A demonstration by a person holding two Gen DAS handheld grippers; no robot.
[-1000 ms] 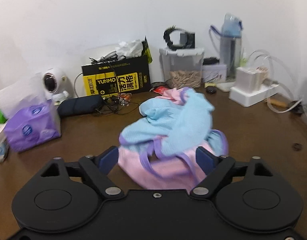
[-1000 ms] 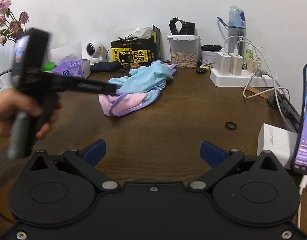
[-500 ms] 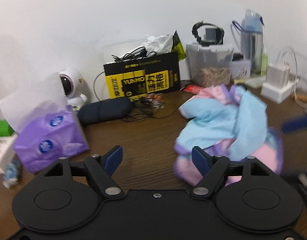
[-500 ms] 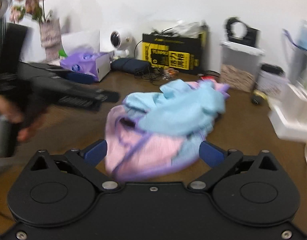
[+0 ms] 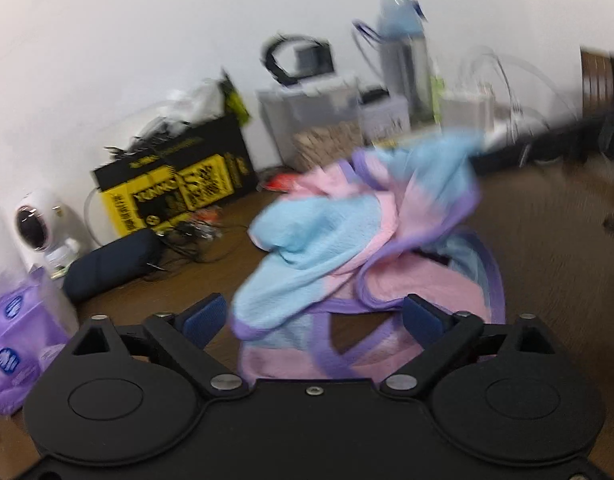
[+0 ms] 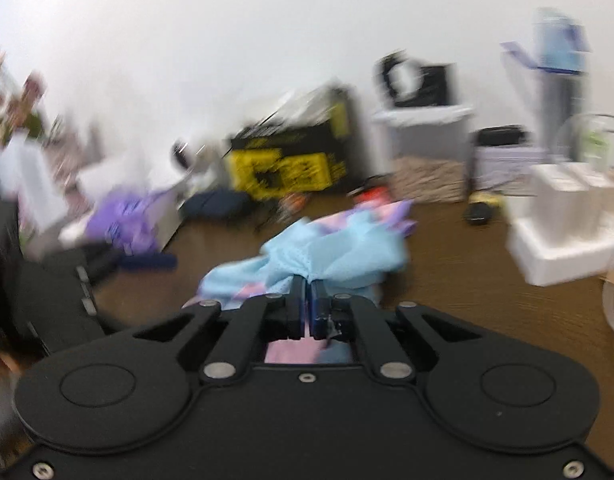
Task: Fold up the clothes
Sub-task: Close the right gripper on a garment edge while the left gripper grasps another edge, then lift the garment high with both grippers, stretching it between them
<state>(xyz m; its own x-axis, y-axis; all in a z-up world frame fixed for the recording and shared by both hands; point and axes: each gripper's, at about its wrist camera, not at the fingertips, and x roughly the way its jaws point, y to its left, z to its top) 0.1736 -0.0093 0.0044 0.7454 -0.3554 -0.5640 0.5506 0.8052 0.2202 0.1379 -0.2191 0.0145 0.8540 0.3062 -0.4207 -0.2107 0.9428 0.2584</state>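
Note:
A crumpled pink, light-blue and purple-trimmed garment (image 5: 347,256) lies on the brown table (image 5: 547,248). My left gripper (image 5: 315,312) is open, its blue-padded fingers (image 5: 205,314) on either side of the garment's near edge. My right gripper (image 6: 307,286) is shut on the light-blue cloth of the garment (image 6: 335,252), lifting a bunch of it. In the left wrist view the right gripper shows as a dark blurred bar (image 5: 547,136) at the right, holding the cloth's raised tip. Both views are motion-blurred.
Along the back wall stand a yellow-black box (image 5: 175,184), a clear bin (image 5: 307,120), a water bottle (image 5: 403,52) and a white power strip (image 6: 567,236). A purple tissue pack (image 5: 15,336), white camera (image 5: 35,228) and dark pouch (image 5: 111,264) sit left.
My right gripper moved in to the garment and shut on its blue cloth, raising it. My left gripper swung back so that the garment lies between its open fingers.

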